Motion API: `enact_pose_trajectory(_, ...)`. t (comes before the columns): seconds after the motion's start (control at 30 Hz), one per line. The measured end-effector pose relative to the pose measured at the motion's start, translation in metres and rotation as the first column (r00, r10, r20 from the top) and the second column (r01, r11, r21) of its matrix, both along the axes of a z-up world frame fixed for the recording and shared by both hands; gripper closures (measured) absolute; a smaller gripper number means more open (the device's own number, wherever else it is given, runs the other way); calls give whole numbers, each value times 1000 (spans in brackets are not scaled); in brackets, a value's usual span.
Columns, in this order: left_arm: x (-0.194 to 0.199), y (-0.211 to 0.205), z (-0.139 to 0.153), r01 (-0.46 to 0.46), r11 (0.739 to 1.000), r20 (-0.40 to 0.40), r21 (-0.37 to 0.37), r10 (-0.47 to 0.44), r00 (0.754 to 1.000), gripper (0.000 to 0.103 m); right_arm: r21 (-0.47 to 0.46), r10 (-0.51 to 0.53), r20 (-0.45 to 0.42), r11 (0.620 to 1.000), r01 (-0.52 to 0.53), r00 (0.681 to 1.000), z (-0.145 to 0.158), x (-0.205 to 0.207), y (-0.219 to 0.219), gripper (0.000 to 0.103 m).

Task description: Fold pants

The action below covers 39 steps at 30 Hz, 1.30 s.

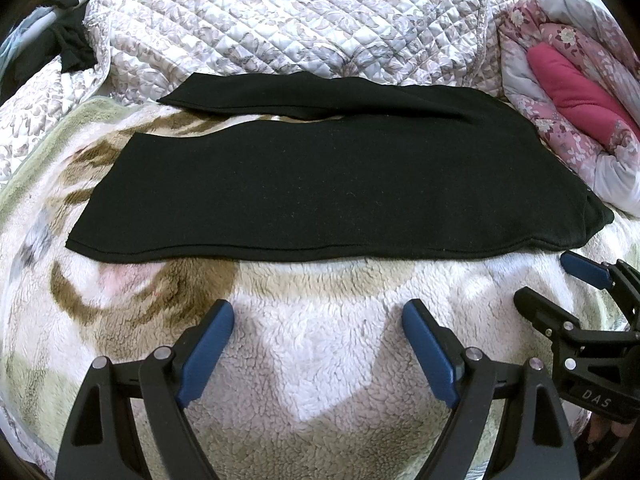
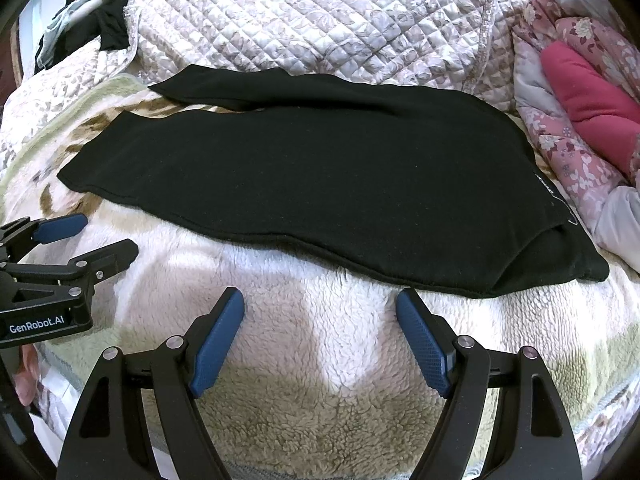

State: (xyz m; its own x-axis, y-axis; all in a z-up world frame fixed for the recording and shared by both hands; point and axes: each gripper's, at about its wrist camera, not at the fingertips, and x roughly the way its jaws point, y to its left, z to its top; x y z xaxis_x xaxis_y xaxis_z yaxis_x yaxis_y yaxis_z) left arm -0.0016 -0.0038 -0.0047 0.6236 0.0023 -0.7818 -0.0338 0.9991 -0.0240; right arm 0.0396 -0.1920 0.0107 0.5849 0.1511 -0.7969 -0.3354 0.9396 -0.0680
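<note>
Black pants (image 1: 312, 184) lie flat on a fluffy patterned blanket (image 1: 320, 360), waist at the right, both legs running left with a narrow gap between them. They also show in the right wrist view (image 2: 320, 184). My left gripper (image 1: 318, 312) is open and empty, just in front of the near leg's lower edge. My right gripper (image 2: 320, 302) is open and empty, close to the near edge by the waist. Each gripper shows in the other's view, the right one (image 1: 556, 280) and the left one (image 2: 104, 236), both open.
A quilted floral bedspread (image 1: 300, 20) rises behind the pants. A bunched pink floral quilt with a magenta lining (image 1: 572, 92) lies at the right. Dark clothes (image 1: 60, 48) hang at the far left. The fluffy blanket (image 2: 320, 380) covers the near bed.
</note>
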Motion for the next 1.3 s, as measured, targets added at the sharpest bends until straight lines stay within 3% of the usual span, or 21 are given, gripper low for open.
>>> enact_pose_trajectory(1.3,0,0,1,1,1000,0,5,-1,1000,13,3,-1,-10,1000,1,1000,1,2,0,25)
